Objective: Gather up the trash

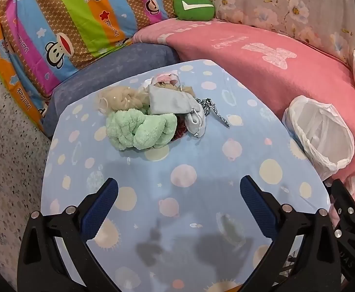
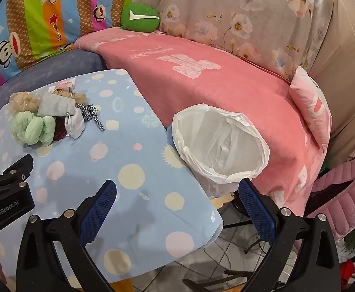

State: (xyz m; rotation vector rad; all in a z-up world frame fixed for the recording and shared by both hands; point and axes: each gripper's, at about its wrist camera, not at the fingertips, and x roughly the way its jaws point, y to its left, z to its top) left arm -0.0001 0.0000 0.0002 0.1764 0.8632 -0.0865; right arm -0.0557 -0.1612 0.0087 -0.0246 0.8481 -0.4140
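Note:
A pile of soft items lies on the blue spotted table cloth (image 1: 201, 189): a green fluffy cloth (image 1: 138, 129), a beige mesh puff (image 1: 119, 98), a grey pouch (image 1: 167, 99), a small white pouch (image 1: 196, 121) and a black-and-white cord (image 1: 213, 109). A bin lined with a white plastic bag (image 2: 222, 143) stands at the table's right edge, beside the pile. My left gripper (image 1: 178, 194) hovers open above the near part of the table, short of the pile. My right gripper (image 2: 177, 194) is open over the table's right corner, just in front of the bin. The same pile (image 2: 48, 119) shows far left in the right wrist view.
A pink blanket (image 1: 274, 73) covers the sofa behind the table, with a striped cartoon quilt (image 1: 63, 24), a green cushion (image 1: 193, 7) and a floral cover (image 2: 238, 19). A pink pillow (image 2: 313, 112) and a pink jacket (image 2: 342, 194) lie at right. Floor and chair legs (image 2: 238, 243) show below.

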